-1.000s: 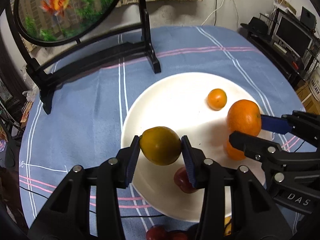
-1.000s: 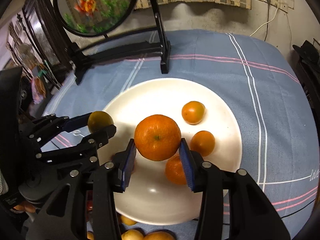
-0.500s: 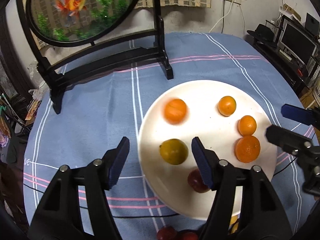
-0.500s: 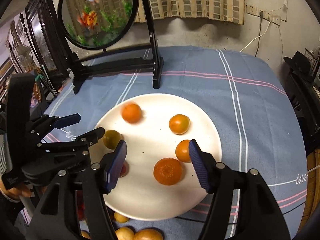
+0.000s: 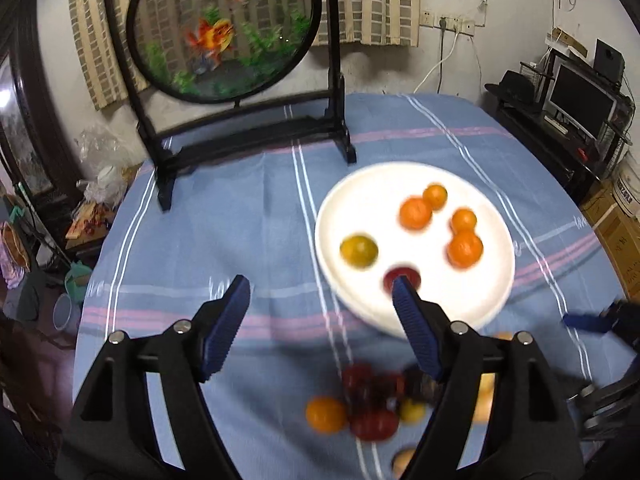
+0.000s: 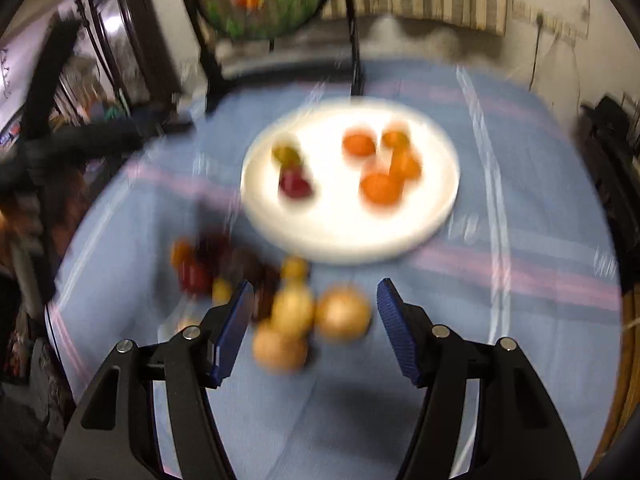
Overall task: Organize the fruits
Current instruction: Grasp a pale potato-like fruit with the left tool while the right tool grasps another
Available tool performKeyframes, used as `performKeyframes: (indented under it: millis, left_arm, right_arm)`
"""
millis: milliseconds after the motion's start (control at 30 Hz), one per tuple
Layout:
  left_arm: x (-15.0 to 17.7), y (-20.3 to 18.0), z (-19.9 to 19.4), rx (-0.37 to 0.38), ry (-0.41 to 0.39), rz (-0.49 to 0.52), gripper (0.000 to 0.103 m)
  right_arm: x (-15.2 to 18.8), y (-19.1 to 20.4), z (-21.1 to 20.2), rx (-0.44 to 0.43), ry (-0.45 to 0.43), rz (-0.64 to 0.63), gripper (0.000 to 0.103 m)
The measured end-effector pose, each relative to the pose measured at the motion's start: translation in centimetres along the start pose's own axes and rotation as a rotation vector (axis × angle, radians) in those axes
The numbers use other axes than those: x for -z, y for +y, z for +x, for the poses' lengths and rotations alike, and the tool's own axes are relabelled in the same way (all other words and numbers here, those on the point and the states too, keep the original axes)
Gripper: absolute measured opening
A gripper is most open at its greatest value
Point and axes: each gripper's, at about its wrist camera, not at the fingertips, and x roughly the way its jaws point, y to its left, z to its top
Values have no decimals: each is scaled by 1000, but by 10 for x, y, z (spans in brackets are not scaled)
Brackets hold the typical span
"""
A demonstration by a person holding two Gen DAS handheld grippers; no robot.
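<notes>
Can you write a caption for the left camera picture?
Left gripper, jaws opening and empty, above a plate of six fruits.

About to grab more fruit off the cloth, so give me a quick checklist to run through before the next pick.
1. Left gripper empty: ok, jaws opening, nothing between them.
2. Right gripper empty: ok, open, pads not pressing anything.
3. Room on the white plate: ok, six fruits there with bare patches left.
4. Loose fruit within sight: ok, yellow fruits lie just ahead of the right gripper, dark red fruits ahead of the left.
5. Sharp view for aiming: not ok, the right wrist view is badly blurred.
6. Which loose fruits touch: cannot tell.
</notes>
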Motion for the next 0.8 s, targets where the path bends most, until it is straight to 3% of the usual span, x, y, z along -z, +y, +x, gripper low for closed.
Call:
performKeyframes:
  millis: [167, 333, 400, 467, 800]
  left_arm:
    - [41, 12, -13, -12, 52, -31, 75]
    - [73, 21, -24, -14, 86, -49, 75]
    - [82, 22, -27, -9, 97, -55, 75]
    - [89, 21, -27, 4, 112, -59, 75]
    - [124, -51, -10, 145, 188, 108, 76]
  right_arm:
    - [40, 8, 32, -8, 107, 76, 65]
    - [37, 10, 54, -22, 125, 143, 64]
    - [33, 13, 62, -34, 129, 143, 59]
    - [29, 16, 67, -55, 136, 128, 44]
    - [46, 6, 41, -63, 131, 138, 44]
